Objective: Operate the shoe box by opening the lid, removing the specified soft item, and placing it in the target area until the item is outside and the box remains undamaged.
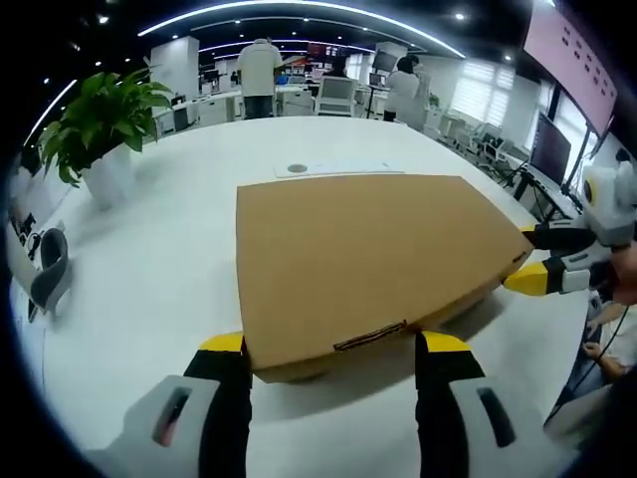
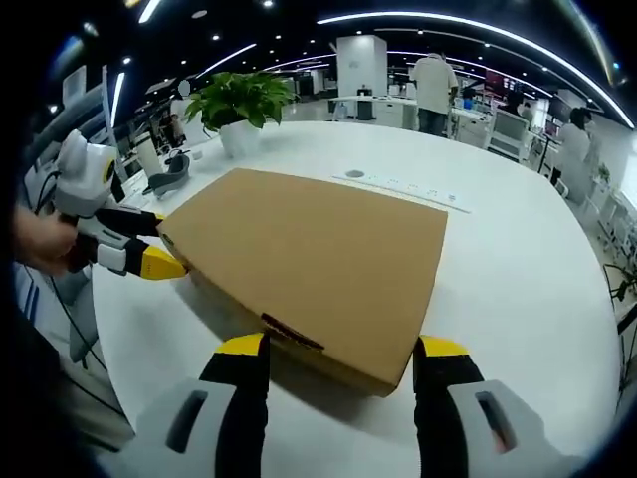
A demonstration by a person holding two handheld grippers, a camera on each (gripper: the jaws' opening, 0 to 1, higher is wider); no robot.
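A closed brown cardboard shoe box [image 1: 368, 254] lies flat on the round white table [image 1: 159, 259], its lid down. My left gripper [image 1: 333, 344] is open, its yellow-tipped jaws standing on either side of the box's near end. The right gripper [image 1: 520, 259] comes in from the right of the left gripper view, open, with the box's far corner between its jaws. In the right gripper view the same box [image 2: 318, 259] fills the middle; my right gripper [image 2: 341, 347] straddles its near end, and the left gripper [image 2: 167, 244] brackets the opposite corner. The soft item is hidden inside.
A potted plant [image 1: 100, 119] stands at the table's far left, also the plant [image 2: 239, 105]. A white strip [image 1: 338, 169] lies beyond the box. A grey headset-like object [image 1: 50, 269] sits near the left edge. People and desks are in the background.
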